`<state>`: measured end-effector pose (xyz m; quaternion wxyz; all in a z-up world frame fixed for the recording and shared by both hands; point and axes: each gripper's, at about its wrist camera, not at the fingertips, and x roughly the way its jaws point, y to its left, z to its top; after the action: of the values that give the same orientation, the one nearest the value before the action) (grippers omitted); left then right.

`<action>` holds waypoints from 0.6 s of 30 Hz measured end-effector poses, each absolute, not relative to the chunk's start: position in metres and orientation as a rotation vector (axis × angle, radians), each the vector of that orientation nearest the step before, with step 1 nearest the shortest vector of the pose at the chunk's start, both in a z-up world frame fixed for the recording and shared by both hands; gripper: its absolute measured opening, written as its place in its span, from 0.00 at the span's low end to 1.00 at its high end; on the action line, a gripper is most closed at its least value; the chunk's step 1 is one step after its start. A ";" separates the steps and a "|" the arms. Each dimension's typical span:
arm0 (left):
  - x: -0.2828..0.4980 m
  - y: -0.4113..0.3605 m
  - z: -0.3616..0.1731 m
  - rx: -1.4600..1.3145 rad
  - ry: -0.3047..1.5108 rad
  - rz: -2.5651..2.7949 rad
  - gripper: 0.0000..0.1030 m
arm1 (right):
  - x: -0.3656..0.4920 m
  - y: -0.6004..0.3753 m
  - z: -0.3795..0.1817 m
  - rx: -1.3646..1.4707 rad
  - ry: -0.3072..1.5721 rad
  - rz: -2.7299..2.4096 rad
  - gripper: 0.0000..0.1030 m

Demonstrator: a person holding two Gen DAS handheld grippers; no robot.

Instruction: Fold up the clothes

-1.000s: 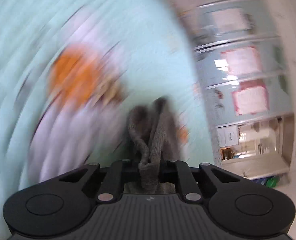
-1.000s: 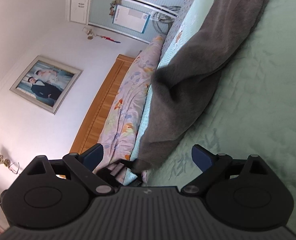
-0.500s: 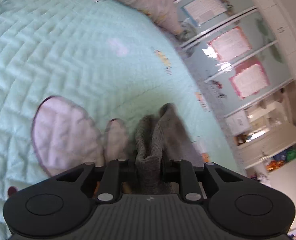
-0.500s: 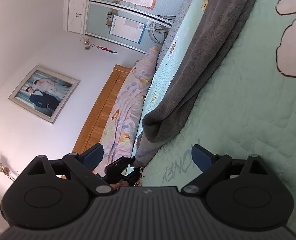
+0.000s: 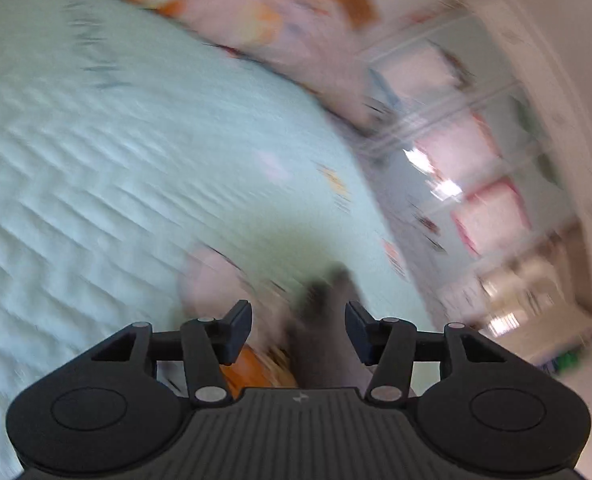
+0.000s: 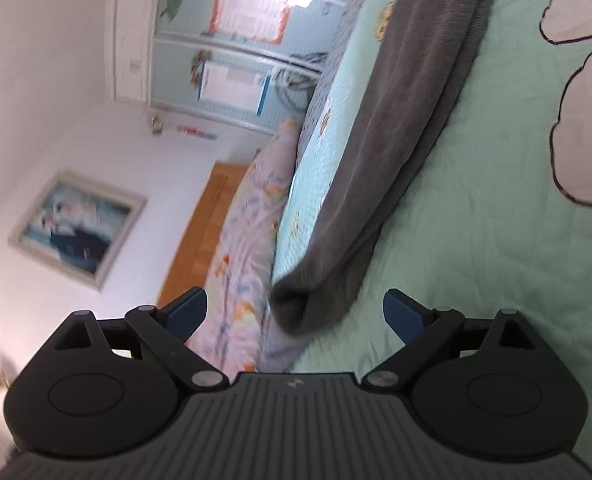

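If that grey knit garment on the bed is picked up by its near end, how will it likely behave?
The grey garment will probably hang limp: it lies in soft folds on the green quilt, its near end rolled over. The thick knit looks grippy rather than slippery. Being long, most of it would likely drag over the quilt. The right gripper is open, not touching it.

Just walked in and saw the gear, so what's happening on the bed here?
A person with a gripper in each hand is folding a grey garment on the green quilt. The left gripper has just been opening, and the grey cloth sits loose between its fingers. The right gripper is open, holding nothing, near the garment's end.
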<state>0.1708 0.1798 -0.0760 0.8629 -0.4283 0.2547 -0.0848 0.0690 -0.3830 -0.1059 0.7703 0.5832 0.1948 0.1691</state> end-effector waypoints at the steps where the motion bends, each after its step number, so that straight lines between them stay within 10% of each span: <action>1: 0.170 0.169 -0.070 -0.854 0.532 -0.218 0.53 | 0.073 -0.383 -0.106 1.278 0.419 0.366 0.93; 12: 0.200 0.129 -0.115 -1.101 0.712 -0.195 0.61 | 0.096 -0.316 -0.097 1.166 0.565 0.558 0.93; 16: 0.223 0.127 -0.119 -1.204 0.705 -0.186 0.85 | 0.090 -0.319 -0.103 1.196 0.557 0.556 0.93; 18: 0.240 0.125 -0.115 -1.200 0.692 -0.149 0.74 | 0.088 -0.322 -0.105 1.207 0.553 0.558 0.93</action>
<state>0.2400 0.1251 -0.1153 0.7669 -0.5528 0.3187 -0.0684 0.0879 -0.3216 -0.1045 0.7519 0.5526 0.2530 0.2555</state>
